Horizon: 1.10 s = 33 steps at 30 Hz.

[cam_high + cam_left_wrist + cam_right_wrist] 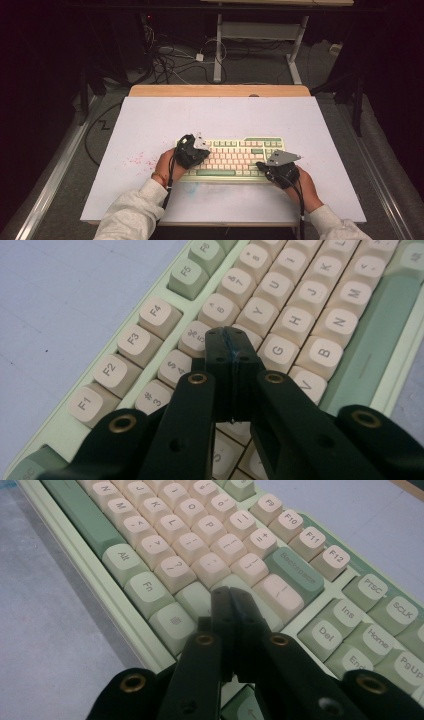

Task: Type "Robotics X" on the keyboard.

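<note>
A cream and pale-green keyboard (235, 156) lies on the white tabletop (165, 120), near its front. My left gripper (197, 152) hovers over the keyboard's left part with its jaws shut and nothing between them. In the left gripper view the closed tips (231, 338) sit just above the keys near 5 and G on the keyboard (280, 300). My right gripper (266, 166) is at the keyboard's right front, also shut and empty. In the right gripper view its tips (231, 599) are over a green key below Backspace on the keyboard (210, 535).
Pink speckles (136, 160) mark the board left of the keyboard, and a faint bluish smear (200, 189) lies in front of it. A wooden strip (220, 90) edges the table's far side. Cables (165, 60) and desk legs (218, 50) stand on the floor beyond.
</note>
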Each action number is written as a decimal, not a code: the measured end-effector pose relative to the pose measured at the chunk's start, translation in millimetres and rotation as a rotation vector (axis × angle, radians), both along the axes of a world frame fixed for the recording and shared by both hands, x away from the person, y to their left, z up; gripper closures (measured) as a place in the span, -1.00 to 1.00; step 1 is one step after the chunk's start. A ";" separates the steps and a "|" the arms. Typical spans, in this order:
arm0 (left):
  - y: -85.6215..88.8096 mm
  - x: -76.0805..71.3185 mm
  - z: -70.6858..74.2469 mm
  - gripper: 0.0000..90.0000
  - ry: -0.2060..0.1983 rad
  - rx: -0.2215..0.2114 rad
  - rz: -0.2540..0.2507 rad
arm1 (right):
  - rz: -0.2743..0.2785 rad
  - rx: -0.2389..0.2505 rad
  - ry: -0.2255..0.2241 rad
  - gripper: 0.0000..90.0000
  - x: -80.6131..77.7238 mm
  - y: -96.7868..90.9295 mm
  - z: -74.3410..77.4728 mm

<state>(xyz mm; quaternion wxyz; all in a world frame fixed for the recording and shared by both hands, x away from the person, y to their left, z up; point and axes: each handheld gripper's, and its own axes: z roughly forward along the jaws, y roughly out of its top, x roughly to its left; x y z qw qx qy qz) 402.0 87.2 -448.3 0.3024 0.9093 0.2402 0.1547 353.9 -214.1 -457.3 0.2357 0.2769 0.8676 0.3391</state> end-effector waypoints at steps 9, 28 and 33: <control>11.5 -9.0 16.2 0.94 -0.087 -0.078 0.009 | -0.007 0.034 -0.031 1.00 -3.0 -5.3 10.8; 31.0 -32.9 31.3 0.45 -0.242 -0.132 -0.021 | 0.004 0.087 -0.083 1.00 -14.6 -11.4 26.4; 38.7 -35.3 29.0 -0.12 -0.252 -0.130 -0.014 | 0.007 0.100 -0.085 0.96 -15.9 -13.5 28.7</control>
